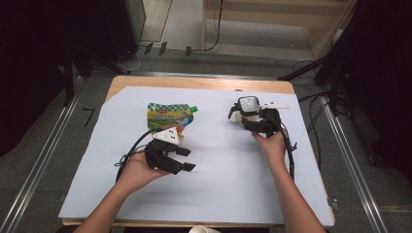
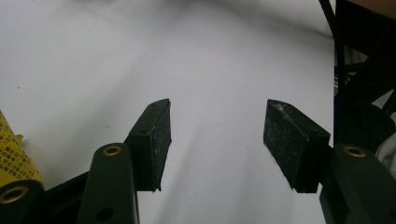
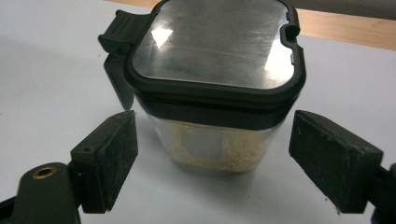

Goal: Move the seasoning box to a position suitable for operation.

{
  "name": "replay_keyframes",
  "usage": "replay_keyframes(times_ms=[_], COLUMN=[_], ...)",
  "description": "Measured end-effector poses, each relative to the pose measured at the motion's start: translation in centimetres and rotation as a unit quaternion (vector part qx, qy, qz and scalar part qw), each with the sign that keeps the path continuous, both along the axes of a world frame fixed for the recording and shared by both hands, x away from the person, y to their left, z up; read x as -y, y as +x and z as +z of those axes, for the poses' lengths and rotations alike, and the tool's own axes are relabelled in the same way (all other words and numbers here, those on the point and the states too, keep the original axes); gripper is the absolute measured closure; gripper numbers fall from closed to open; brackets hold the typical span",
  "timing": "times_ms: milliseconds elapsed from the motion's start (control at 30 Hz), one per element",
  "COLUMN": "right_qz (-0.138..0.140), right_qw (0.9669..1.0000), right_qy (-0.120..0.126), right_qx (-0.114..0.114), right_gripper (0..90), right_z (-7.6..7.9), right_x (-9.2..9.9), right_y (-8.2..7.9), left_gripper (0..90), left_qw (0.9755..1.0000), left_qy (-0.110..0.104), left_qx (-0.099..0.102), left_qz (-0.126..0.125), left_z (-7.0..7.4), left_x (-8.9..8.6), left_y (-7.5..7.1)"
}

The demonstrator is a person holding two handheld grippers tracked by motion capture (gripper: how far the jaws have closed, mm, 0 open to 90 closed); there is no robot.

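A clear container (image 1: 248,106) with a black-rimmed lid and side latch stands at the far right of the white sheet. Yellowish grains lie in the bottom of the container (image 3: 215,46). My right gripper (image 1: 248,121) is just behind it, and in its own view the right gripper (image 3: 223,158) stands open, with its pads (image 3: 112,158) flanking the container's lower wall without touching it. A green and yellow spouted pouch (image 1: 170,116) lies flat left of centre. Just in front of it my left gripper (image 1: 188,159) is open, and the left gripper (image 2: 219,140) has only bare sheet between its jaws.
The white sheet (image 1: 218,194) covers most of a wooden table (image 1: 194,82). A yellow patterned corner of the pouch (image 2: 11,154) shows beside the left jaw. A paper cup rim (image 1: 204,229) sits at the near edge. Cables trail from both grippers.
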State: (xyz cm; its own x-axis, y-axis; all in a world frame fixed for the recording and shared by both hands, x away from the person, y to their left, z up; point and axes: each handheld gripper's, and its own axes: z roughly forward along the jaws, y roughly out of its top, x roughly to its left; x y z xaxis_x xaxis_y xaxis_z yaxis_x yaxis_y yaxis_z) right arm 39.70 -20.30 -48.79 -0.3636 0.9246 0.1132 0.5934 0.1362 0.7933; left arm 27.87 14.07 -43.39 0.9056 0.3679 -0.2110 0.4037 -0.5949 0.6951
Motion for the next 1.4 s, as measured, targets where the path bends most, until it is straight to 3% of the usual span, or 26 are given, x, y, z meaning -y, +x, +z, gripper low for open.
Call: replay_keyframes(times_ms=[533, 800, 1133, 1400], right_qz=[-0.035, -0.046, -0.042, -0.043], right_qw=[0.9983, 0.9976, 0.9974, 0.9978], right_qy=[-0.003, 0.005, -0.005, 0.006], right_qx=[0.046, 0.052, 0.058, 0.051], right_gripper=[13.0, 12.8, 14.8, 15.2], right_z=[-2.6, -3.0, -3.0, -2.7], right_x=[-2.1, -2.4, -2.3, -2.1], right_y=[2.7, 3.4, 3.4, 3.2], left_gripper=[42.9, 43.2, 42.5, 42.2], left_qw=[0.9996, 0.9994, 0.9992, 0.9992], left_qy=[0.002, 0.001, 0.002, 0.002], left_qx=[-0.008, -0.008, -0.01, -0.012], left_qz=[0.028, 0.034, 0.039, 0.038], left_z=[-0.3, -0.4, -0.5, -0.5], left_x=[-1.8, -2.1, -2.4, -2.5], left_y=[-1.3, -1.6, -1.6, -1.4])
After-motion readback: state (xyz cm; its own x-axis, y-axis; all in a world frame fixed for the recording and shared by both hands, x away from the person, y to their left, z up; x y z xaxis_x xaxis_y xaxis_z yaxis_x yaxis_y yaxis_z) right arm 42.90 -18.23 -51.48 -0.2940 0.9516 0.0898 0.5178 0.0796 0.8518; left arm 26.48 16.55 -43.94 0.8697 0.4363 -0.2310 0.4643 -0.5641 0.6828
